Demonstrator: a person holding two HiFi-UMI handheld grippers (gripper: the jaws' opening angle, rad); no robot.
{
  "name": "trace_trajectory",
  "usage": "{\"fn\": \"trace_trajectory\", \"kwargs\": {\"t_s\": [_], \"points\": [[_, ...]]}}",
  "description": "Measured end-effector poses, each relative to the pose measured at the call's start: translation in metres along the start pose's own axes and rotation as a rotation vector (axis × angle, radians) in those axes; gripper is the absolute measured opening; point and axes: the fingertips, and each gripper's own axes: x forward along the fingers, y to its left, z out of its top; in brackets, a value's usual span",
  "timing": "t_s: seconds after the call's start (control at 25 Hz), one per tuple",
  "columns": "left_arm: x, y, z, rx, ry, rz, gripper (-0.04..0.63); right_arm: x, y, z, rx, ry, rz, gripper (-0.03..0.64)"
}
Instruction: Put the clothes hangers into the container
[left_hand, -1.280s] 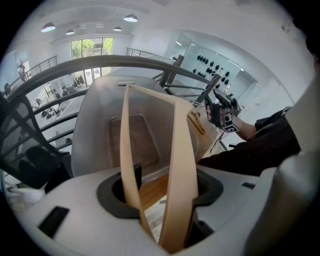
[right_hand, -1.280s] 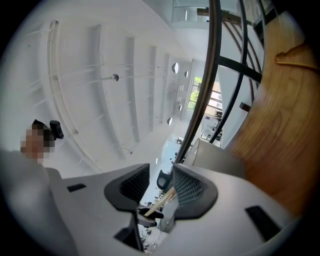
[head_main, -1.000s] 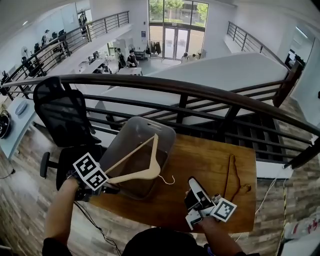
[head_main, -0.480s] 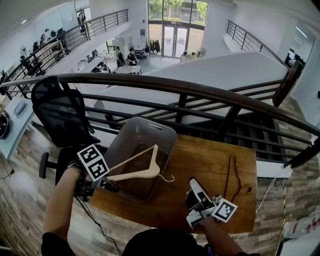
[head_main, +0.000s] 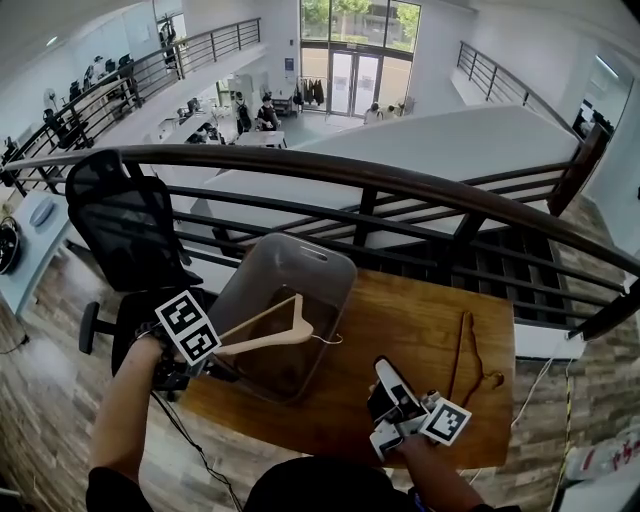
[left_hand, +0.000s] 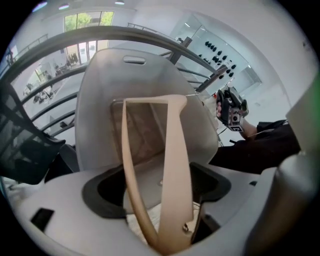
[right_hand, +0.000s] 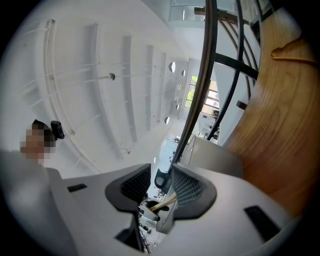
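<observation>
While we look down from a mezzanine behind a dark railing, a wooden table fills the middle of the head view. On the table's left end stands a clear plastic container, open at the top. Over that opening the left gripper holds a pale wooden hanger, its jaws clamped on one end of it. The hanger's long axis runs away from the gripper, up and to the right across the container's mouth, with the wire hook near the right rim. From the left gripper view the hanger points straight ahead into the container, so we judge the coming move to be a lowering and a release. A second, dark brown hanger lies flat on the table's right side, its length pointing toward the railing. The right gripper is the nearer one to it, hovering just left of it, jaws close together on nothing.
</observation>
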Motion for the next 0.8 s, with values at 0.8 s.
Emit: {"fn": "trace_trajectory", "kwargs": {"t_s": [0.8], "points": [[-0.035, -0.027, 0.077, 0.293, -0.343, 0.393, 0.396, -0.017, 0.012, 0.003, -0.152, 0.044, -0.011, 0.109]]}}
